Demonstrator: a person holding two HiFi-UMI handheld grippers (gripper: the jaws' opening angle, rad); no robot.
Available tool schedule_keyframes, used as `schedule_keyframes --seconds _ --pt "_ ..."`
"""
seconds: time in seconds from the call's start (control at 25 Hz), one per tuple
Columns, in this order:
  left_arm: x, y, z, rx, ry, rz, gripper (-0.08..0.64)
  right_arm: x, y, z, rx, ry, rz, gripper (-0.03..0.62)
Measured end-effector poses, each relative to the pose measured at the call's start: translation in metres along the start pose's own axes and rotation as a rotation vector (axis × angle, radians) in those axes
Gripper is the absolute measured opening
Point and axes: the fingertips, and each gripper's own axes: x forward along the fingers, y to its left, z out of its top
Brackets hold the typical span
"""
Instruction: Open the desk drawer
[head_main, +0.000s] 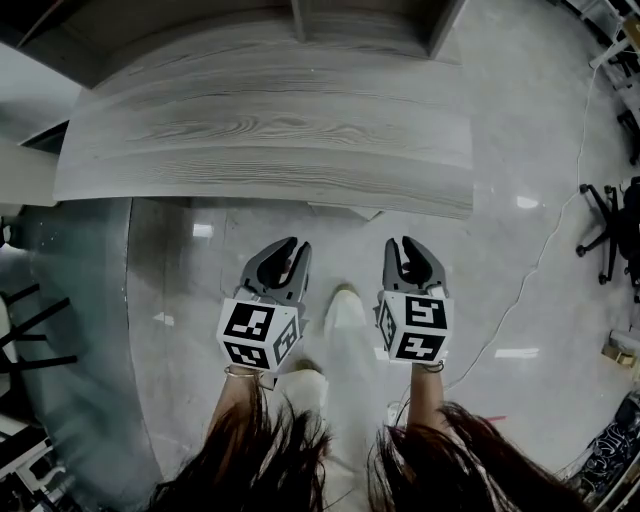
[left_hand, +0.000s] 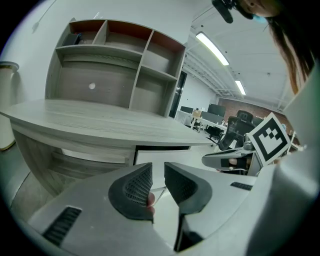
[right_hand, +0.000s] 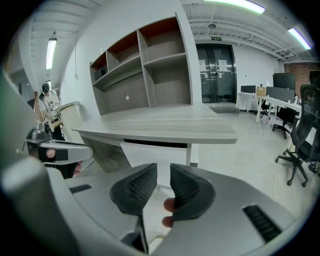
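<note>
Drawer (right_hand: 150, 156) sits shut under the worktop (head_main: 270, 140), a plain white front just below the front edge with a dark slot above it. No handle shows in either gripper view, and from the head view the drawer is hidden beneath the overhang. Left hand-held gripper (head_main: 287, 255) and right hand-held gripper (head_main: 410, 252) hang side by side in front of the worktop, well short of the drawer and pointing toward it and down. Each has its jaws a little apart, with nothing between the pads. Likely trouble: with no handle, the only purchase looks like the top lip in that slot. The jaws may be too narrow to take the lip, so the pads could skate off the flat front. Coming in high would knock the jaw tips on the worktop edge, which juts out past the drawer. The two tools are near each other and could clash if both go for the same lip. The person's legs (head_main: 345, 330) stand straight in the drawer's path, so a pull may run it into them unless they step back. Room: bare floor (head_main: 500, 250) lies open ahead and to the right. A cable (head_main: 545, 262) trails there, with a chair (head_main: 612, 230) further off. The left is tighter, with dark furniture close in. Shelves (right_hand: 145, 65) sit at the back, clear of this work.
</note>
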Motion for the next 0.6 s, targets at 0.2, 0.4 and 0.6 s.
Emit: schedule_keyframes --seconds 0.2,0.4,0.6 --pt "0.013 0.005 -0.004 0.002 -0.013 0.003 0.064 0.013 -0.01 -0.008 -0.01 -0.006 -0.001 0.081" --pt "0.023 0.013 -0.009 0.005 -0.016 0.009 0.071 0.023 -0.014 -0.016 -0.002 -0.005 0.005 0.092" --pt "0.031 0.019 -0.016 0.017 -0.015 0.014 0.077 0.032 -0.017 -0.022 -0.01 -0.006 0.005 0.101"
